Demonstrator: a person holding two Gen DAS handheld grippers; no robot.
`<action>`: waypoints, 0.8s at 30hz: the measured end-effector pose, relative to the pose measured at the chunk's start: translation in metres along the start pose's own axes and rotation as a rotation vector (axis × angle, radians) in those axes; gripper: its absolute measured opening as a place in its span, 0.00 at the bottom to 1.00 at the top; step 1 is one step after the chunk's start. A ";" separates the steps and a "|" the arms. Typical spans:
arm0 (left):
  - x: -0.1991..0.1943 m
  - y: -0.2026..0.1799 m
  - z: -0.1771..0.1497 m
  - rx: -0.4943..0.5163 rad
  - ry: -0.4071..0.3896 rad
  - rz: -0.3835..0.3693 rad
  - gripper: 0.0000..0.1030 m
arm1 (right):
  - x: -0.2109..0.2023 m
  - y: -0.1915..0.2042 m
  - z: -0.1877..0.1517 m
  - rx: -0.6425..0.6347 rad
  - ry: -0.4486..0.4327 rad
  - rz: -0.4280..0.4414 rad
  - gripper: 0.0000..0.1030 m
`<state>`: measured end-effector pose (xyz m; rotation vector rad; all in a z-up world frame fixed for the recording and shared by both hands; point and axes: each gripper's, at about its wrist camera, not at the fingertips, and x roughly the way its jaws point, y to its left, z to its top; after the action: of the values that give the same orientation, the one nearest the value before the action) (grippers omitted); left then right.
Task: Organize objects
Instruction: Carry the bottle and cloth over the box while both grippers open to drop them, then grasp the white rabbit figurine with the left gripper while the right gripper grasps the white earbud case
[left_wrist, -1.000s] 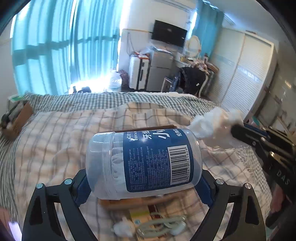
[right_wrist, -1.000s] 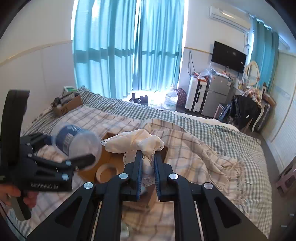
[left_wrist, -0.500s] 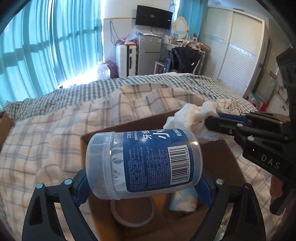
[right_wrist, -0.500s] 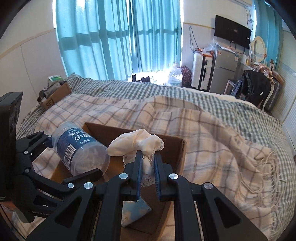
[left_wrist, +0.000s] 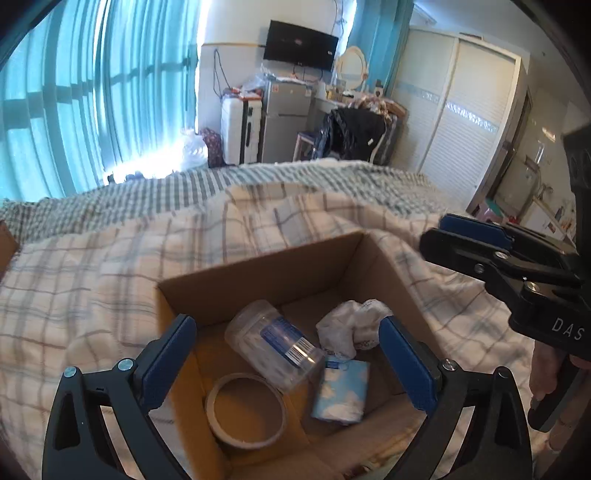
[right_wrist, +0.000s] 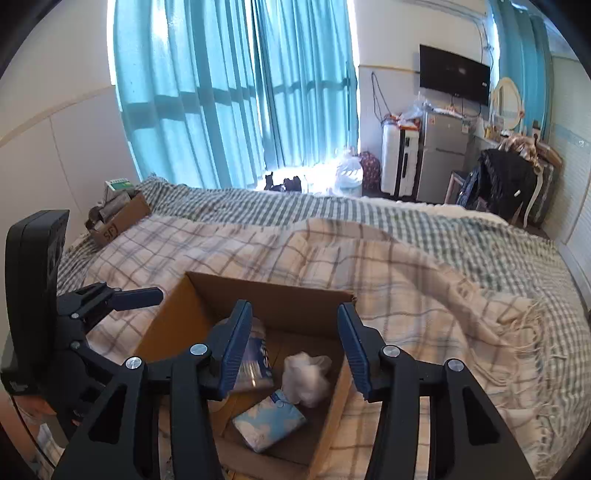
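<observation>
Now both grippers, left (left_wrist: 288, 354) & right (right_wrist: 295, 343), hover w/ jaws wide, holding nothing: jar (left_wrist: 271, 343), cloth (left_wrist: 351, 325), tissue pack (left_wrist: 341, 391), tape roll (left_wrist: 245, 410) lie in cardboard box (left_wrist: 258, 273); nothing visibly left.

A plaid blanket (right_wrist: 388, 280) covers a bed (right_wrist: 480, 236) with gingham sheets; teal curtains (right_wrist: 236, 92) hang at a sunlit window, while a wall-mounted television (right_wrist: 454, 77), small fridge (right_wrist: 441, 158), white suitcase (right_wrist: 399, 162) and louvred wardrobe (left_wrist: 465, 122) line the far wall.

Jar (left_wrist: 271, 343), cloth (left_wrist: 351, 325), tape roll (left_wrist: 245, 410) lie inside cardboard box (left_wrist: 258, 273).
</observation>
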<state>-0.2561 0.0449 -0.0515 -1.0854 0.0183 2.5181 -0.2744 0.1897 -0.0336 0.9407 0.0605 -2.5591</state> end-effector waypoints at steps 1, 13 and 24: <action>-0.010 0.000 0.002 -0.003 -0.014 0.004 0.99 | -0.009 0.002 0.003 -0.002 -0.010 -0.005 0.49; -0.120 0.004 -0.036 -0.065 -0.035 0.164 0.99 | -0.136 0.025 -0.011 -0.119 -0.070 -0.086 0.78; -0.070 0.011 -0.134 -0.238 0.049 0.272 0.99 | -0.081 0.039 -0.110 -0.085 0.070 -0.079 0.78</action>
<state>-0.1234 -0.0126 -0.0976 -1.3157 -0.1316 2.7889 -0.1361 0.2031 -0.0631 1.0134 0.2291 -2.5730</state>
